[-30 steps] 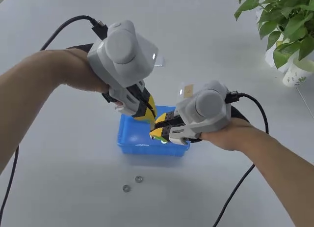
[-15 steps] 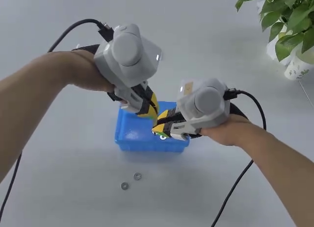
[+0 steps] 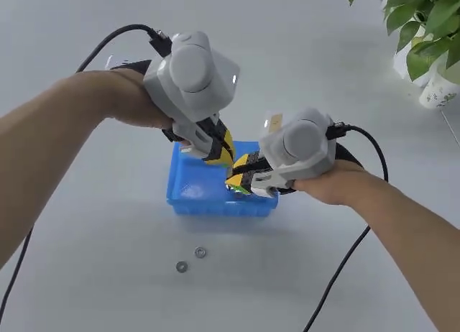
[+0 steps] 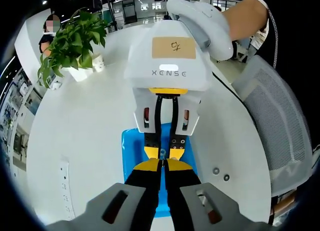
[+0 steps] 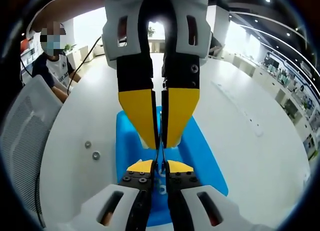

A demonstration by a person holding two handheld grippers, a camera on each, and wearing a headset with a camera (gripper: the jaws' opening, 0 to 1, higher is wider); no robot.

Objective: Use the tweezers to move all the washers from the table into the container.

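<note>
Two small metal washers [image 3: 200, 252] [image 3: 181, 266] lie on the white table in front of the blue container [image 3: 188, 197]. They also show as washers [image 4: 216, 170] [image 5: 88, 144] beside the container [image 4: 131, 151] [image 5: 200, 151]. My left gripper [image 3: 224, 157] [image 4: 162, 163] and right gripper [image 3: 237, 182] [image 5: 160, 167] meet tip to tip above the container. Both have their jaws pressed together on the thin tweezers [image 5: 160, 153], which I see edge-on as a narrow sliver. The right gripper [image 4: 162, 152] faces the left gripper [image 5: 160, 136] head-on.
A potted plant [image 3: 424, 30] in a white pot stands at the far right of the table. Black cables [image 3: 345, 260] trail from both grippers. A power strip [image 4: 64, 191] lies on the table. A mesh chair [image 4: 280, 121] stands beside the table.
The view has shifted a little. Both grippers stay tip to tip over the container, and the two washers lie where they were.
</note>
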